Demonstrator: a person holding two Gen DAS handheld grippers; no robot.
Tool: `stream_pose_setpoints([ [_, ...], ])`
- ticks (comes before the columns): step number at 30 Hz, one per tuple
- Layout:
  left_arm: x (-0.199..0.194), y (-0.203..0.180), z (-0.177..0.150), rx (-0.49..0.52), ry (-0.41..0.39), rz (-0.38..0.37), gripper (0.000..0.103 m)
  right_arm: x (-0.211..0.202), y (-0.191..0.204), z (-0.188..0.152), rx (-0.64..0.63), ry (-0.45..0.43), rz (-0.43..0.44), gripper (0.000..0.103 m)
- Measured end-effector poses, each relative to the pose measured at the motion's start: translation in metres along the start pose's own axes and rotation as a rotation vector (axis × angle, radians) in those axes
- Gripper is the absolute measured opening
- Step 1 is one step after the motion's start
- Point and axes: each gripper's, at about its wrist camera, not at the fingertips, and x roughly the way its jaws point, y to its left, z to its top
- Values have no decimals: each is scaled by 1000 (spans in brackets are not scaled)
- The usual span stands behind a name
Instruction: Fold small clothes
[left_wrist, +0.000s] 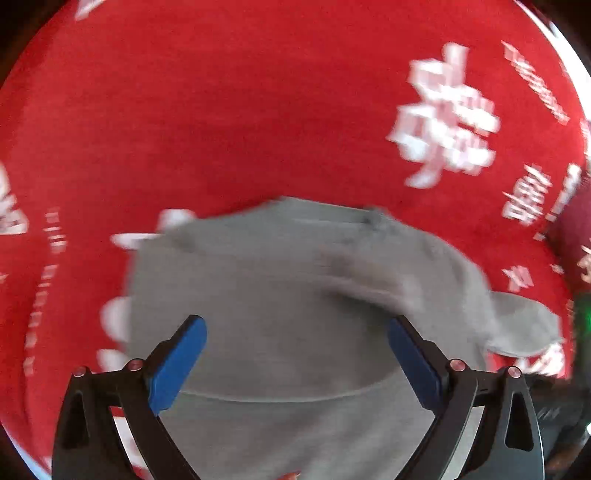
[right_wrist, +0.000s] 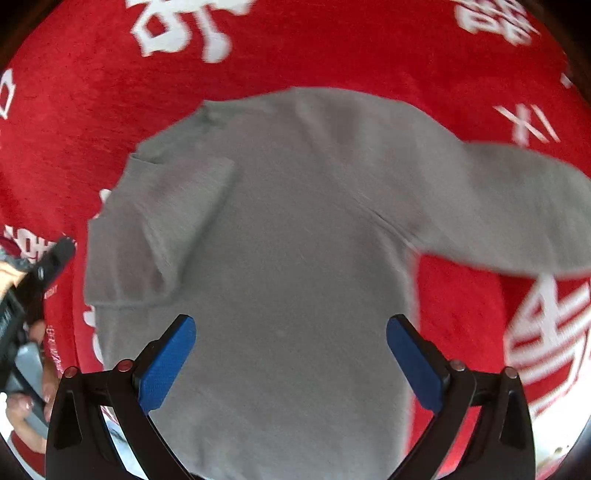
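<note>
Both tools spread wide, empty: left tool, right tool above grey sweater; right sleeve unfolded, probably next.

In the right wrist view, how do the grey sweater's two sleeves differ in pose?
The left-side sleeve is folded inward and lies on the sweater's body; the right-side sleeve stretches outward. The left-side sleeve rests wholly on grey fabric, while the right-side sleeve lies on the red cloth. Both are plain grey, and neither is gripped.
</note>
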Motion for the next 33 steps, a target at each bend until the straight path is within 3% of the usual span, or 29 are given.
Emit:
stream_pose_setpoints([
  [3, 12, 48, 2, -45, 41, 146, 98, 10, 41, 17, -127, -37, -32, 103],
  [5, 22, 77, 2, -81, 63, 206, 98, 19, 74, 28, -247, -64, -105, 103],
  [8, 43, 92, -3, -107, 104, 267, 98, 48, 113, 36, -428, -68, -290, 101],
  [10, 47, 98, -6, -106, 107, 282, 98, 52, 112, 46, -423, -124, -331, 97],
  [12, 51, 100, -7, -105, 105, 301, 98, 44, 86, 58, -285, -159, -276, 97],
  [14, 55, 107, -6, -121, 110, 290, 98, 42, 52, 63, -122, -123, -204, 96],
  [16, 62, 111, -3, -140, 123, 275, 98, 40, 26, 59, -8, -102, -122, 87],
  [19, 79, 116, -2, -174, 188, 241, 98, 42, 14, 53, 25, -83, -64, 72],
  [20, 82, 116, -2, -180, 197, 251, 98, 45, 14, 54, 36, -70, -34, 59],
  [21, 82, 115, -2, -181, 192, 264, 98, 48, 15, 56, 41, -64, -11, 37],
  [23, 78, 115, 0, -183, 164, 295, 98, 50, 19, 62, 38, -49, 45, 8],
  [26, 71, 118, 5, -189, 122, 328, 98, 35, 28, 78, 10, -116, 107, 7],
  [29, 81, 124, 4, -160, 140, 367, 98, 16, 28, 88, -30, -192, 106, 7],
  [31, 90, 128, 0, -132, 160, 408, 98, 21, 14, 95, -5, -166, 79, 7],
  [33, 88, 134, -5, -141, 144, 383, 99, 36, 0, 94, 12, -124, 25, 8],
])
